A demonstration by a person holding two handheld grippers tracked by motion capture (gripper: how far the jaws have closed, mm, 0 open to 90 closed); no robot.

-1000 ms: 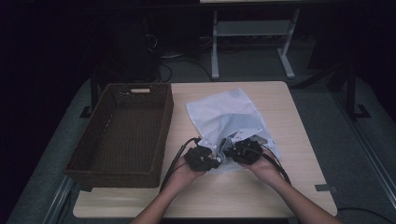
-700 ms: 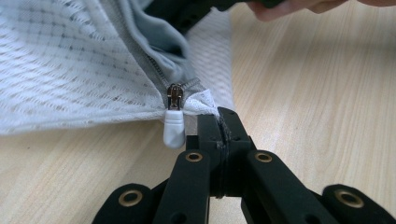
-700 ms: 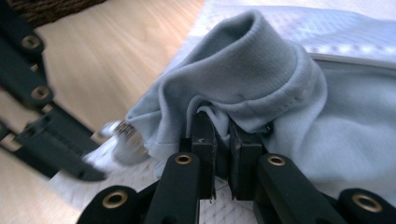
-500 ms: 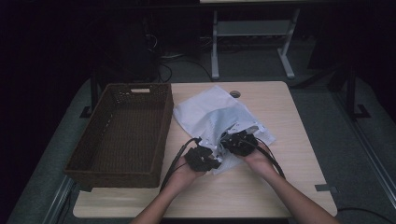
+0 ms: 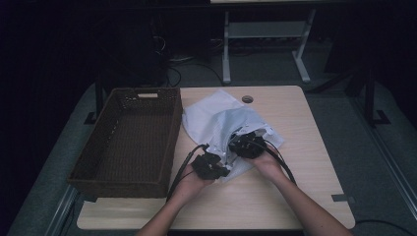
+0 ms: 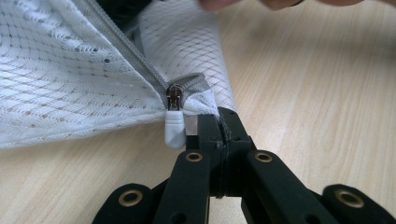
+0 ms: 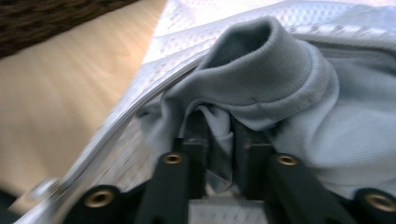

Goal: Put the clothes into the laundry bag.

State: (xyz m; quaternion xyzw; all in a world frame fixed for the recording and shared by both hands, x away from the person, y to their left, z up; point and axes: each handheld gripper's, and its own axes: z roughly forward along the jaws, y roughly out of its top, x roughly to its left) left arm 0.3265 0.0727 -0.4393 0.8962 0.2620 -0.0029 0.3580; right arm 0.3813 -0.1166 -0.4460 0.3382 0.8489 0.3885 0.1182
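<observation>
In the right gripper view the grey cloth (image 7: 280,93) drapes over the jaw tips, so whether they press it cannot be told; the mesh bag (image 7: 196,28) and worktop (image 7: 56,84) are blurred there. The left gripper view cuts off the bag (image 6: 70,70) at the top and left. In the high view both grippers are too dark to read.

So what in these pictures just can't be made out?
- Grey garment: in the right gripper view, folds and the mesh bag hide its shape, so its kind is unclear.
- Right gripper: whether its pads press the garment; cloth covers the tips.
- Left gripper: in the high view, too small and dark to read.
- Basket: its near inside wall is hidden by its own rim in the high view.
</observation>
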